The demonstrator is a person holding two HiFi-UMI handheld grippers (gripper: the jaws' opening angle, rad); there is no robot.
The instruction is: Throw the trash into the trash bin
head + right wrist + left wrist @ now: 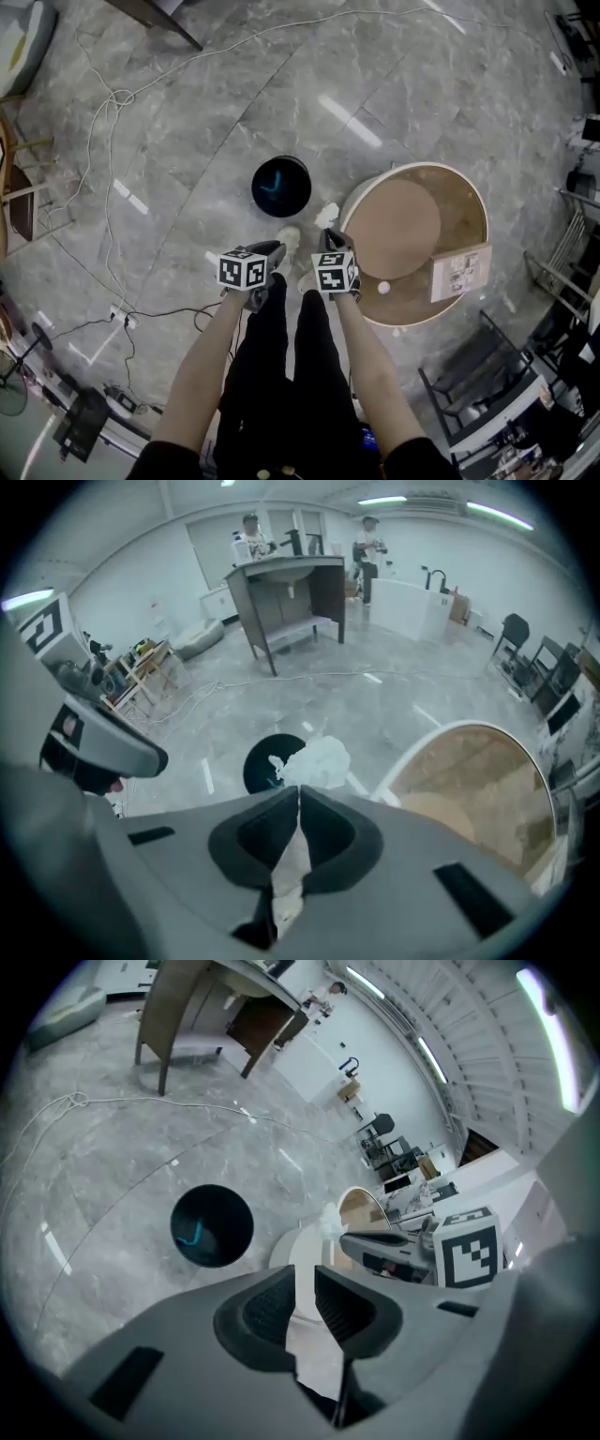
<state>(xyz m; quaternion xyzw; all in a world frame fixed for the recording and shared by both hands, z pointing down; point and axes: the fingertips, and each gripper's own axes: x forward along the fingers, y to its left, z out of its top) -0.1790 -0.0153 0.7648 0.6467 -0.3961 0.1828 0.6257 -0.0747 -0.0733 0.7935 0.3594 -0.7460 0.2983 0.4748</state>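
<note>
A black round trash bin (280, 186) stands on the grey floor ahead of me; it also shows as the bin (211, 1225) and the bin (262, 761). My right gripper (328, 234) is shut on a crumpled white tissue (326, 216), held over the floor between the bin and the round table (469, 202). The tissue (314, 760) sticks out past the pinched tips of the right gripper (299, 789). My left gripper (277, 248) hangs beside it. The left gripper (305, 1279) has a narrow gap between its jaws, holding nothing; only a white shoe (302, 1252) shows through.
The table holds a small white ball (382, 287) and a cardboard box (460, 272). Cables (103, 103) and a power strip (122, 317) lie on the floor to the left. A dark desk (286, 592) and two people (251, 532) stand far back.
</note>
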